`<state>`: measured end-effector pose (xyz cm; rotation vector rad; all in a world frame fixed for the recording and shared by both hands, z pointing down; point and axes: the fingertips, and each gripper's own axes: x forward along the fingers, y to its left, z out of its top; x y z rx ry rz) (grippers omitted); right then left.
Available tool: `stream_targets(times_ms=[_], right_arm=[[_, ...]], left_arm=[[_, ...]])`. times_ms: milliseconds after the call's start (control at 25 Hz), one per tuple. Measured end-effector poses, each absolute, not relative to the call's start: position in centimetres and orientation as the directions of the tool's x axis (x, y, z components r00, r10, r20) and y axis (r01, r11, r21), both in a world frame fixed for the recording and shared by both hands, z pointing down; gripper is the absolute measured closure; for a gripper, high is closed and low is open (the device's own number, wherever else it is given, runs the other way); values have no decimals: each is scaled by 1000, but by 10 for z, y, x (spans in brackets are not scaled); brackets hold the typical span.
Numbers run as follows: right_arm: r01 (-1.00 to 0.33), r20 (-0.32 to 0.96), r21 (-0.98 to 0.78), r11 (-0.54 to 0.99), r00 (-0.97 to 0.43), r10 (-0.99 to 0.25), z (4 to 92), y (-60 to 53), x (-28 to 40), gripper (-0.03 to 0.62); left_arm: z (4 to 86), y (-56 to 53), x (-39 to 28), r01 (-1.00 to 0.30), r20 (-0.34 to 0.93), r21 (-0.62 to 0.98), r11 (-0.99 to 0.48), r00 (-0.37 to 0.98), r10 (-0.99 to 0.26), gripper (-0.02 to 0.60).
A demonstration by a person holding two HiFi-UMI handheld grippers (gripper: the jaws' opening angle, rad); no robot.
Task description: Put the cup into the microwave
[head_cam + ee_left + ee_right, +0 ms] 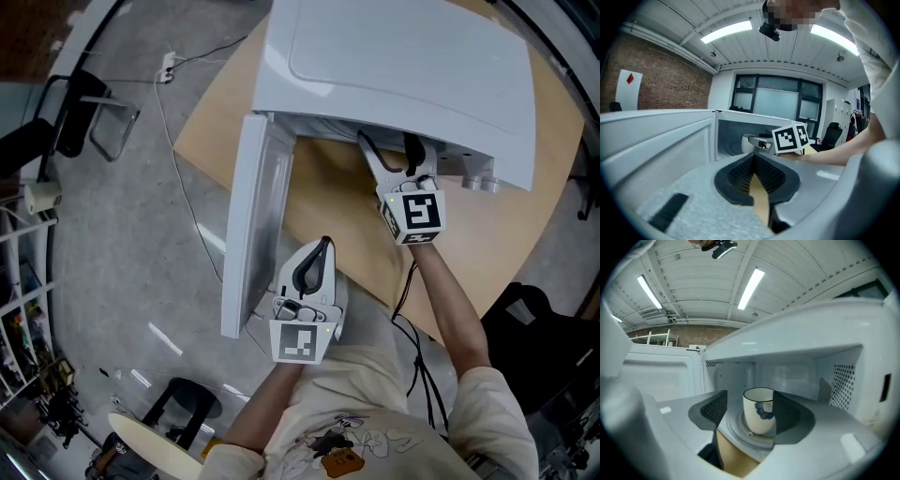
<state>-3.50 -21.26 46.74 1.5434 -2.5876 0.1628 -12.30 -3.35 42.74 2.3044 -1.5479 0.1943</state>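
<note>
Cup [758, 414], white with a blue mark on its side, upright on the round turntable [736, 430] inside the microwave [797, 357], straight ahead of the right tongs [750, 401] and framed between their two jaws. Jaws of those tongs spread wide, the left one clear of the cup with a gap, the right one overlapping the cup's edge in the right gripper view, contact there not to be told; no pinch on the cup seen. Right tongs reaching into the open cavity, marker cube [417, 214] just outside the opening. Perforated side wall [841, 380] to the right of the right tongs, the open door [246, 225] to their left, swung out past the table edge. Left tongs [323, 246] nearer the person, just beside the inner face of the door, jaws pressed together with nothing between them, cup and right tongs ahead of them. Microwave on a light wooden table [506, 244], grey floor [141, 234] to the left of the left tongs.
</note>
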Motion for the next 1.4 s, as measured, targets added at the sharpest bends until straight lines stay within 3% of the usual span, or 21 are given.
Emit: stream_targets(times_ms=[240,400,880,1400], right_arm=[[-882,185,-21,471,-466,-865,441,-146,-26,441],[-892,212,-36,451,-448,-869,426,-106,-13,589],[-934,281,-43,353,-351,-893,413,-33,31,589],[-951,283,-71,301,-309,-908,405,-12,32,589]], left_arm=[[404,-33,-112,-905,267,209,-370,417,-869,577],[397,-28,-108,-893,276,175,-415,449,-850,577],[392,-19,-84,-843,288,163,-513,538,-792,577],[392,-19,-81,-819,296,155,-552,572,-765,577]])
